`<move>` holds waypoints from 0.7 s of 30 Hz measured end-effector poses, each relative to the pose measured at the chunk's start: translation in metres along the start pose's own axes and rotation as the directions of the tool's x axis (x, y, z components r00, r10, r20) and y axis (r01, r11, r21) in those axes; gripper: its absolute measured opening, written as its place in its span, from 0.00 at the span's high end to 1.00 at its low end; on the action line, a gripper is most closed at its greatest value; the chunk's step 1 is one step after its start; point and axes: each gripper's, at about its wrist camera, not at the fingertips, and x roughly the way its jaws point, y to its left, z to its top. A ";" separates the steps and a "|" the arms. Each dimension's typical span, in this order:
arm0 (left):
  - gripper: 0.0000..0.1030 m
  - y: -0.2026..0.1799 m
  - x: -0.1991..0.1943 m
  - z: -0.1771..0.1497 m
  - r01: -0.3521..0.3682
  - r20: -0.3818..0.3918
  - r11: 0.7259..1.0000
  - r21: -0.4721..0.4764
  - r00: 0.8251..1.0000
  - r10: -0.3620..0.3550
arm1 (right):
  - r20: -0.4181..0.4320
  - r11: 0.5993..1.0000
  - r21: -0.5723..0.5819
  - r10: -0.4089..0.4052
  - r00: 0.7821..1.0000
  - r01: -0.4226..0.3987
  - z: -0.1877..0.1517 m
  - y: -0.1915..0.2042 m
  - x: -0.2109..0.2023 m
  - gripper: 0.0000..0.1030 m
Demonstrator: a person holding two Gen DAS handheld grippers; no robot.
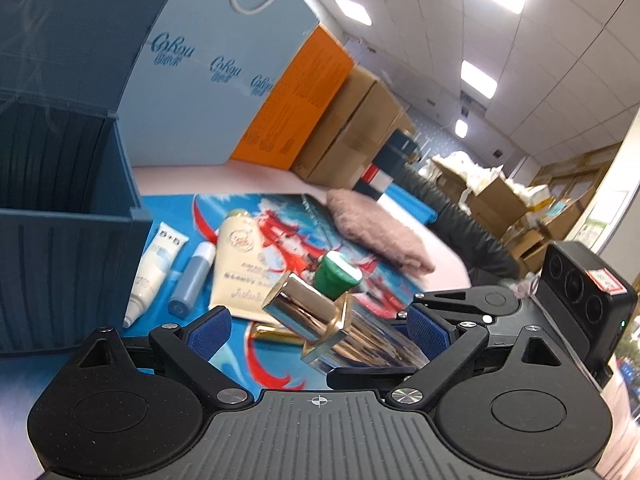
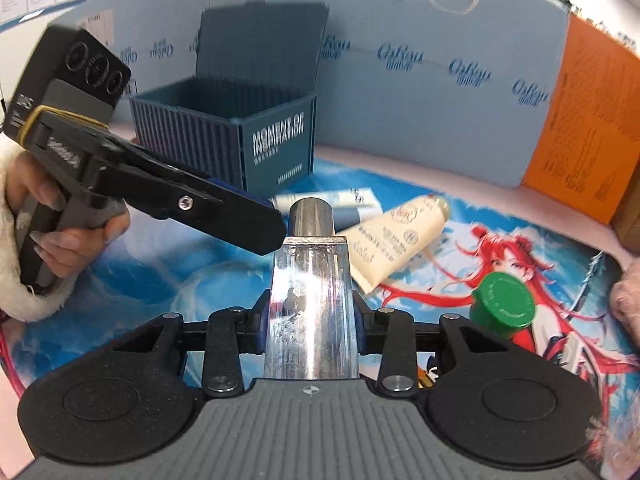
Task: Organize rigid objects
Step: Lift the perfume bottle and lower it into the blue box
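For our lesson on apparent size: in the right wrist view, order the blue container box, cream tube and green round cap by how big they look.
1. Blue container box
2. Cream tube
3. Green round cap, though nearer the camera, so unsure

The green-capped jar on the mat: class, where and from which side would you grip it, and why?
Grip the green-capped jar across its round green cap, coming down from above. It lies tilted with the cap uppermost and open mat around it. The cream tube lies apart, so the fingers have room on both sides.
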 end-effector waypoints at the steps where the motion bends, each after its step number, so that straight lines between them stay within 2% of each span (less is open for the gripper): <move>1: 0.07 -0.001 -0.003 0.001 0.013 0.011 1.000 -0.003 1.000 -0.013 | 0.015 1.000 -0.003 -0.001 1.000 0.001 0.002 0.003 -0.004 0.66; 3: 0.07 -0.004 -0.010 0.005 0.026 0.033 1.000 -0.007 0.999 -0.026 | 0.039 1.000 -0.019 -0.005 0.999 0.005 0.008 0.009 -0.012 0.66; 12: 0.07 -0.012 -0.050 0.025 0.001 0.123 1.000 -0.019 0.992 0.001 | 0.147 0.993 -0.114 -0.009 0.989 0.026 0.044 0.043 -0.033 0.66; 19: 0.12 -0.003 -0.092 0.041 -0.011 0.228 0.999 -0.053 0.973 0.023 | 0.199 0.978 -0.203 -0.008 0.980 0.049 0.082 0.071 -0.031 0.66; 21: 0.17 0.005 -0.103 0.046 -0.010 0.259 0.997 -0.079 0.966 0.030 | 0.210 0.972 -0.229 0.002 0.978 0.047 0.094 0.079 -0.028 0.66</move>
